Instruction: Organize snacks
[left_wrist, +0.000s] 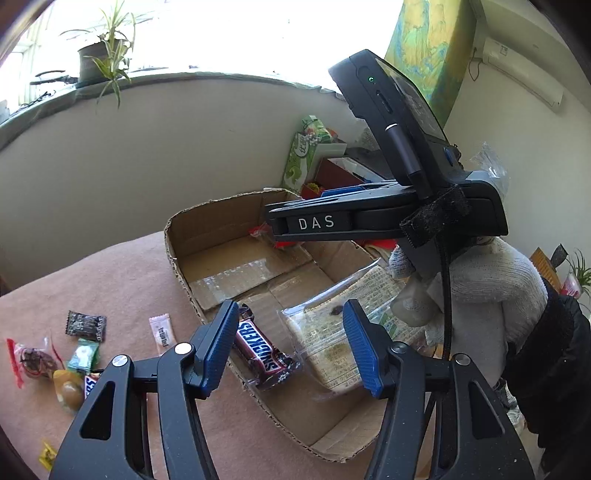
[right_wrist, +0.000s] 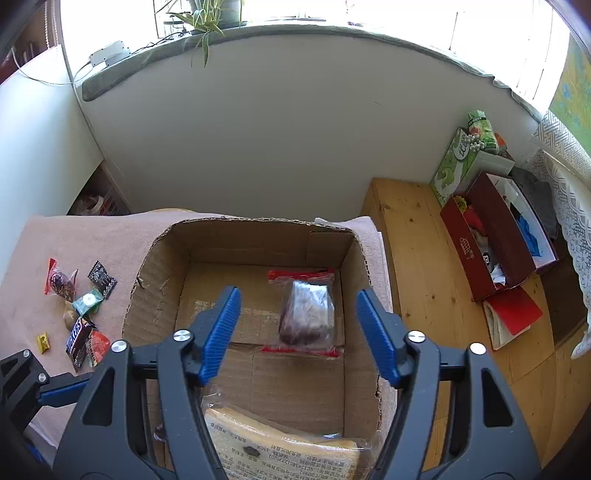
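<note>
Right, my left gripper hangs over the near end of the cardboard box, released, nothing pressed between its blue pads; below it a Snickers bar lies in the box beside a clear pack of bread; my right gripper stands released too, above a red-edged bag of dark snacks on the box floor; loose sweets remain scattered on the pink-covered counter, left of the box.
</note>
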